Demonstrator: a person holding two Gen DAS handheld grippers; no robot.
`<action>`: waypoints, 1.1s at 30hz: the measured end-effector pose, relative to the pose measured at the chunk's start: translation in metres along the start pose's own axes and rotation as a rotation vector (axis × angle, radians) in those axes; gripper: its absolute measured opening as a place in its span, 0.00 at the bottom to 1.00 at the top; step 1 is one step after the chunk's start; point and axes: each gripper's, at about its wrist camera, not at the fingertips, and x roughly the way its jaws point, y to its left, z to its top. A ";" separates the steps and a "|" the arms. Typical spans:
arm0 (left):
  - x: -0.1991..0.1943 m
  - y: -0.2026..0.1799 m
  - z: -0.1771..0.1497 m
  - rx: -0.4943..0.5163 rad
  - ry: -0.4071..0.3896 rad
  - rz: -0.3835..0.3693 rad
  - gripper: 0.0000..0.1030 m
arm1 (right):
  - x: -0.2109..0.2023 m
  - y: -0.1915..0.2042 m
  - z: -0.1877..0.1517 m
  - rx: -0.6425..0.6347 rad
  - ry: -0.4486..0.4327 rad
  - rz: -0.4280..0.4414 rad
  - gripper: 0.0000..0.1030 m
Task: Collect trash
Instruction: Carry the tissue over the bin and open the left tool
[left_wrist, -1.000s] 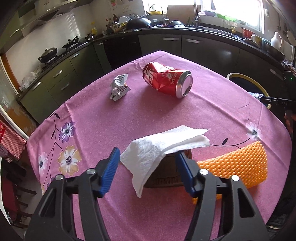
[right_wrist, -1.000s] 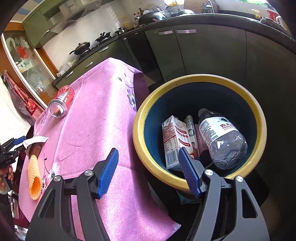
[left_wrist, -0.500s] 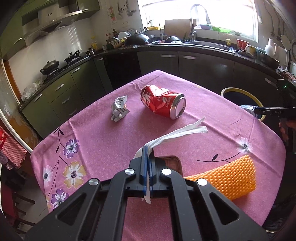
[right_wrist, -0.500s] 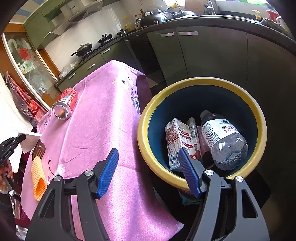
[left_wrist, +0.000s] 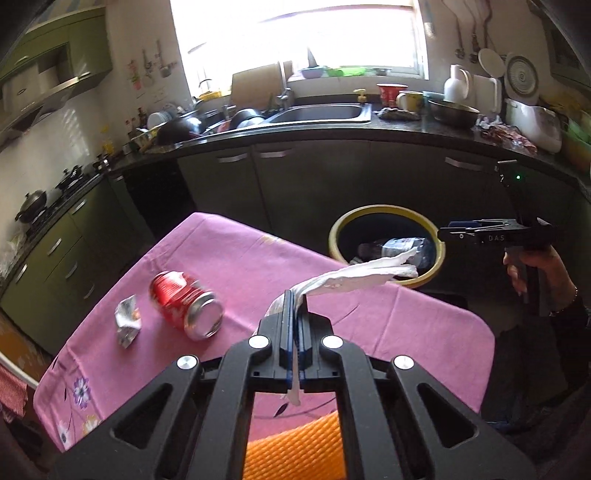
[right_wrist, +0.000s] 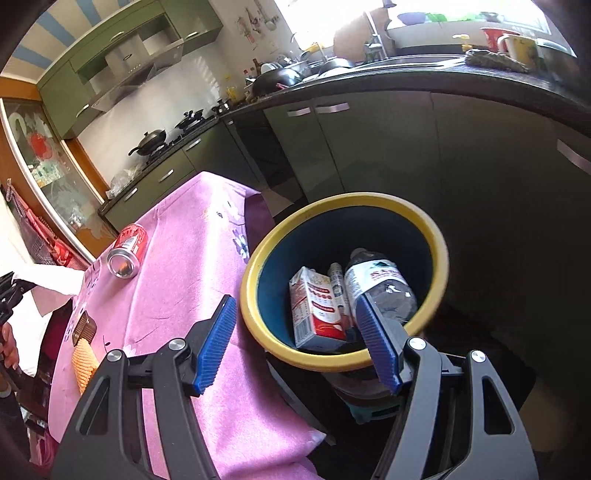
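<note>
My left gripper (left_wrist: 294, 301) is shut on a white paper napkin (left_wrist: 354, 274), held above the pink tablecloth (left_wrist: 258, 266); the napkin also shows at the far left of the right wrist view (right_wrist: 51, 278). A dented red can (left_wrist: 184, 304) lies on its side on the cloth, with a crumpled silver wrapper (left_wrist: 127, 321) to its left. The yellow-rimmed trash bin (right_wrist: 343, 356) stands past the table's edge and holds a milk carton (right_wrist: 317, 306) and a plastic bottle (right_wrist: 376, 284). My right gripper (right_wrist: 299, 343) is open and empty just above the bin's near rim.
An orange foam net (left_wrist: 291, 448) lies on the cloth below my left gripper, beside a small brown tray (right_wrist: 84, 325). Dark green kitchen cabinets (left_wrist: 314, 184) and a counter with a sink run behind the table and bin.
My left gripper closed on the napkin, lifted it off the table and swung toward the bin. My right gripper stayed open over the bin, shifting only slightly.
</note>
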 end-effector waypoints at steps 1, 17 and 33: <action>0.009 -0.008 0.007 0.016 0.000 -0.022 0.01 | -0.006 -0.008 -0.001 0.014 -0.006 -0.011 0.65; 0.221 -0.100 0.089 0.084 0.206 -0.141 0.02 | -0.053 -0.096 -0.023 0.186 -0.063 -0.085 0.65; 0.209 -0.096 0.080 -0.052 0.199 -0.026 0.84 | -0.050 -0.092 -0.022 0.177 -0.060 -0.069 0.68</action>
